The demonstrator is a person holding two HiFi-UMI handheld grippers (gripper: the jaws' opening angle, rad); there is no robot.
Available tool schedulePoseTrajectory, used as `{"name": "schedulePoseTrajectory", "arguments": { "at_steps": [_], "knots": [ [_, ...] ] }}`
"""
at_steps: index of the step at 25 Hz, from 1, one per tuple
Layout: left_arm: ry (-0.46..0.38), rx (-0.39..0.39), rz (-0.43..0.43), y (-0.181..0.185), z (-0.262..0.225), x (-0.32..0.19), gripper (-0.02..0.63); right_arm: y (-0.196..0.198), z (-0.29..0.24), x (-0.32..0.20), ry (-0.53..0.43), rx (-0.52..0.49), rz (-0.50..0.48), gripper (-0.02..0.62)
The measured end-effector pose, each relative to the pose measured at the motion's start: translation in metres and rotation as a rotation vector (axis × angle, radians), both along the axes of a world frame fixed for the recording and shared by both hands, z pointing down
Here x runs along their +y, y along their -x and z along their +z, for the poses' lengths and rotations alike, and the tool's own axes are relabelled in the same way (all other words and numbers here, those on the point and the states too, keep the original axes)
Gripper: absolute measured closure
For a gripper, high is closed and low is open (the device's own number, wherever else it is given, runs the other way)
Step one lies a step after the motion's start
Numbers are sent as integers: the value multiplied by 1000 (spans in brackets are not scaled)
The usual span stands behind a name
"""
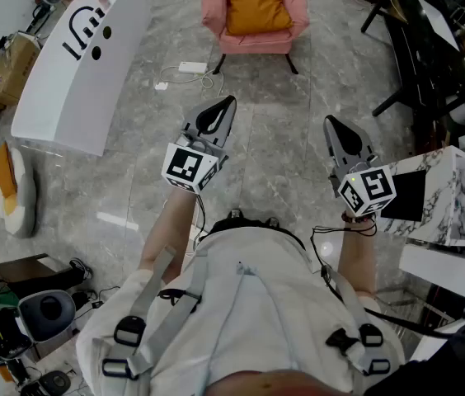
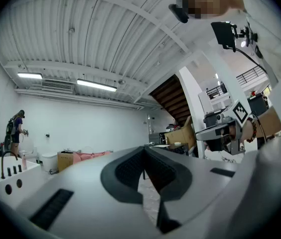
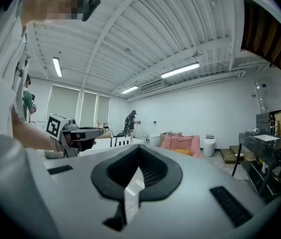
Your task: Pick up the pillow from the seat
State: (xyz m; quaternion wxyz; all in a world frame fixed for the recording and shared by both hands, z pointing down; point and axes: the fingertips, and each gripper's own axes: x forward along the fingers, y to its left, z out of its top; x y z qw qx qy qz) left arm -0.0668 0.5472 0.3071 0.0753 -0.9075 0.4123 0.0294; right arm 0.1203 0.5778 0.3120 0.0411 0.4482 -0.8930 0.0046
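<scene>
An orange pillow [image 1: 255, 2] leans against the back of a pink armchair [image 1: 216, 11] at the top middle of the head view. In the right gripper view the same pink armchair [image 3: 180, 144] stands far off across the floor, with the orange pillow [image 3: 182, 152] on its seat. My left gripper [image 1: 223, 109] is shut and empty, held up in front of the person's chest. Level with it to the right, my right gripper [image 1: 336, 129] is also shut and holds nothing. Both point toward the chair and are well short of it.
A long white counter [image 1: 76, 64] stands at the left. A white power strip with a cable [image 1: 191, 68] lies on the marble floor before the chair. A dark desk [image 1: 426, 31] is at the right, a marble-patterned block [image 1: 451, 190] beside my right gripper. Another person [image 3: 131, 121] stands far away.
</scene>
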Motion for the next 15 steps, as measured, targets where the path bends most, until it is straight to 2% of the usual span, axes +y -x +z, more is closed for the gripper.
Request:
{"name": "schedulePoseTrajectory", "arguments": {
  "at_steps": [15],
  "knots": [
    [-1, 17, 24, 17, 0, 2, 600, 22, 4, 1, 14, 6, 7, 583]
  ]
}}
